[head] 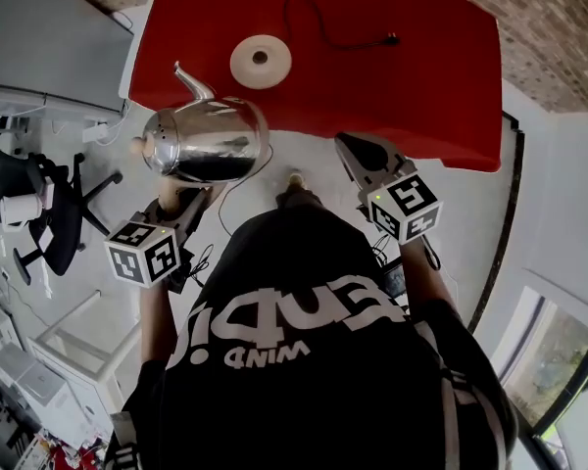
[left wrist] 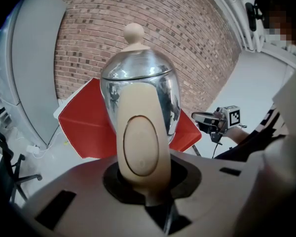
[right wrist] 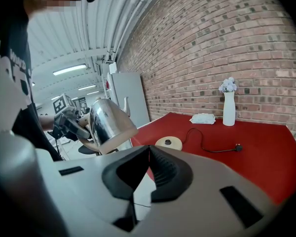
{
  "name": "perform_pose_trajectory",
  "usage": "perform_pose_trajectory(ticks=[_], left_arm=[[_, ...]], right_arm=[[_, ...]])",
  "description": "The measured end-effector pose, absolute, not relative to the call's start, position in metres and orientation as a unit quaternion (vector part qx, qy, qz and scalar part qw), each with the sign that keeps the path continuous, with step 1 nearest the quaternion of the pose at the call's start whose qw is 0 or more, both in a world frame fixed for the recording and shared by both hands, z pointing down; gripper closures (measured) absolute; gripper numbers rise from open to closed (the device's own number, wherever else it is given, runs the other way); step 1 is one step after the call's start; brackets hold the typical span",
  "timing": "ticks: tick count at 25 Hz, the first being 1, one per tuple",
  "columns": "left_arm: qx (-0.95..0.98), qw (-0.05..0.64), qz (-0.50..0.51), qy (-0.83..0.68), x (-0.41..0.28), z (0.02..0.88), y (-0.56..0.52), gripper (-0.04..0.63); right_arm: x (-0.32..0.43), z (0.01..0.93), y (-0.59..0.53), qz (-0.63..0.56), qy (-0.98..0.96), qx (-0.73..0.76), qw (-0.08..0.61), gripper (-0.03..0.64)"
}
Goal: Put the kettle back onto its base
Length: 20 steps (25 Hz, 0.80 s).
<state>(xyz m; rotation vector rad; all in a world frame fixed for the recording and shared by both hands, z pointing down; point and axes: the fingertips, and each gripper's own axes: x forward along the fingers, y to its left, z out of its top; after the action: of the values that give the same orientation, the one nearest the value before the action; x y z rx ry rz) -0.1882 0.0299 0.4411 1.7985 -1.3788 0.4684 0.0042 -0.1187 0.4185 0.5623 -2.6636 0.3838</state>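
A shiny steel kettle (head: 201,143) with a cream handle (left wrist: 143,142) and a round lid knob hangs in the air just off the near edge of the red table (head: 421,86). My left gripper (head: 191,199) is shut on that handle from behind. The round cream base (head: 261,62) lies on the table beyond the kettle's spout, its black cord (head: 323,27) trailing right to a loose plug. My right gripper (head: 345,143) hovers at the table's near edge, shut with nothing in it. The right gripper view has the kettle (right wrist: 108,122) at left and the base (right wrist: 168,143) ahead.
A white vase (right wrist: 229,105) with flowers and a folded white cloth (right wrist: 203,118) stand at the table's far edge by the brick wall. A black office chair (head: 64,213) and a grey cabinet (head: 49,37) are to the left.
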Motion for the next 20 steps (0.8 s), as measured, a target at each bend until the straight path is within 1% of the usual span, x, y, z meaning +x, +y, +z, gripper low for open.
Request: perform_pose_trajectory(ticks=[5,20], left_arm=[[0.7,0.41,0.183,-0.555,-0.201,0.433,-0.018,0.531],[0.704,0.399,0.178,-0.56,-0.213,0.43,-0.036,0.531]], right_arm=[[-0.012,0.411,-0.174,0.143,-0.952,0.187,0.197,0.594],[-0.013,0.412,-0.194,0.133,-0.952,0.195,0.196,0.594]])
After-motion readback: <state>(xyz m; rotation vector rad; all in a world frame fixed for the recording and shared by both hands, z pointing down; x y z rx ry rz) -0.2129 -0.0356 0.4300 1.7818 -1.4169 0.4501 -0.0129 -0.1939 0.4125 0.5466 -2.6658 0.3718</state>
